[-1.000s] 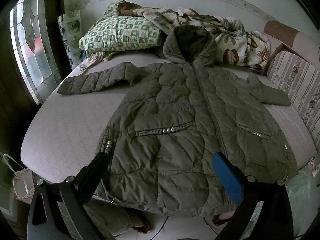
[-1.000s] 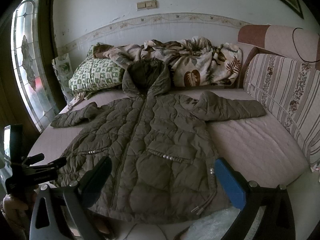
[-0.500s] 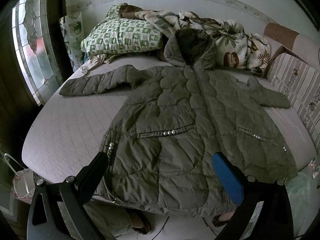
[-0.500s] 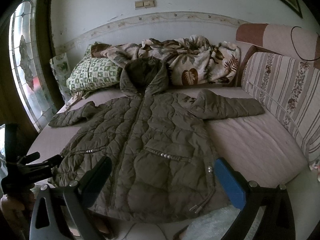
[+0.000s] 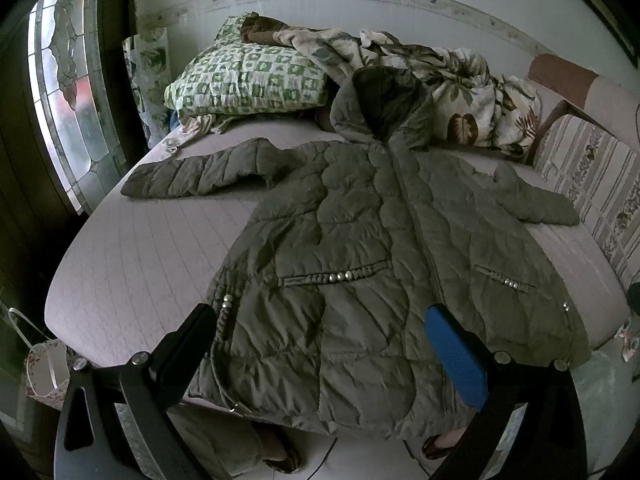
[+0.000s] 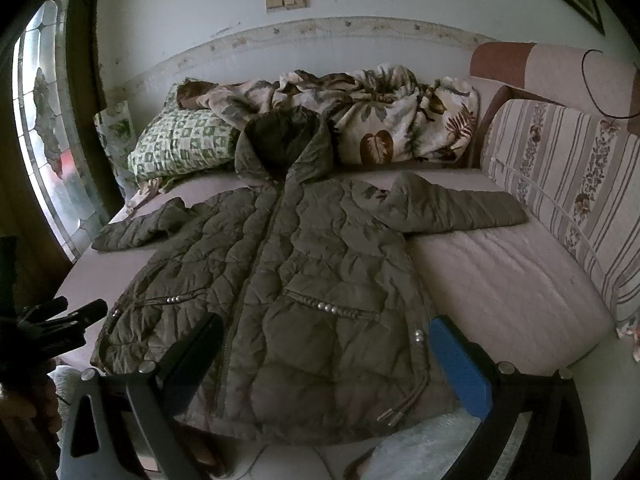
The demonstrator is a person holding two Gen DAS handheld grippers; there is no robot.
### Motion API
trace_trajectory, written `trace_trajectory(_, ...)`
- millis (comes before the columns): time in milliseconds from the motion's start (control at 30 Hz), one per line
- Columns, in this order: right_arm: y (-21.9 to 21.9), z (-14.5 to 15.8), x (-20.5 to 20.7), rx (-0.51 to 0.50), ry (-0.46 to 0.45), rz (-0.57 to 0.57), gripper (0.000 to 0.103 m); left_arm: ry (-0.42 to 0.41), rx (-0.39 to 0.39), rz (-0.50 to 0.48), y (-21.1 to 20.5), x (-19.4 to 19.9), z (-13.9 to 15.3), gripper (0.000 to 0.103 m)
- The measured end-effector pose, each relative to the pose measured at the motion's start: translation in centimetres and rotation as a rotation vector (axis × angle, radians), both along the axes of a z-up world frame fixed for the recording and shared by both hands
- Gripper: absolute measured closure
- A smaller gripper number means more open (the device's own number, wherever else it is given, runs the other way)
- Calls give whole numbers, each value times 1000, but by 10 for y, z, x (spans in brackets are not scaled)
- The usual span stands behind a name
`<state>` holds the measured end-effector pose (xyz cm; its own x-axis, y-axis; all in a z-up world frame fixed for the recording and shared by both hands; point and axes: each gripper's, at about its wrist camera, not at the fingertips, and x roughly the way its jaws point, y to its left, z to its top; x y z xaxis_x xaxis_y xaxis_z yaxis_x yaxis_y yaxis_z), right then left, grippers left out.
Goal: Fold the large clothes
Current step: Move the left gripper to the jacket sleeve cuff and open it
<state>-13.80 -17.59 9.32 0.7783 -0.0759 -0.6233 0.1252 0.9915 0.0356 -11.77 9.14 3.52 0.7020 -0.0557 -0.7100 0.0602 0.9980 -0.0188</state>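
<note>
Folding not yet begun: the olive quilted hooded coat lies flat, zipped and sleeves outspread on the bed, hem overhanging its near edge, below the open, empty left gripper and right gripper; only the right view shows the striped backrest cushion fully.

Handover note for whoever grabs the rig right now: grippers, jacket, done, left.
Left gripper: open, holds nothing, hovering over the hem.
Right gripper: open, holds nothing, also near the hem.
Olive quilted jacket: flat on the bed, zipped, front up, both sleeves spread out, hood toward the pillow and blanket.
Done: jacket laid out.
Left: all folds.
</note>
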Motion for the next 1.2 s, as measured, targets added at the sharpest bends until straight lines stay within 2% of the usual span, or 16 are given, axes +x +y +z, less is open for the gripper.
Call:
trace_trajectory(533,4,-8,30,-19,40,0,0,33,-24,47,25,25,-8,0)
trace_trajectory(933,29,-21,81,-73,69,60,0,94,-24,273,135,101,-21,0)
trace_trajectory(1200,53,-38,117,-86,108,134,0,149,-33,348,198,160,-41,0)
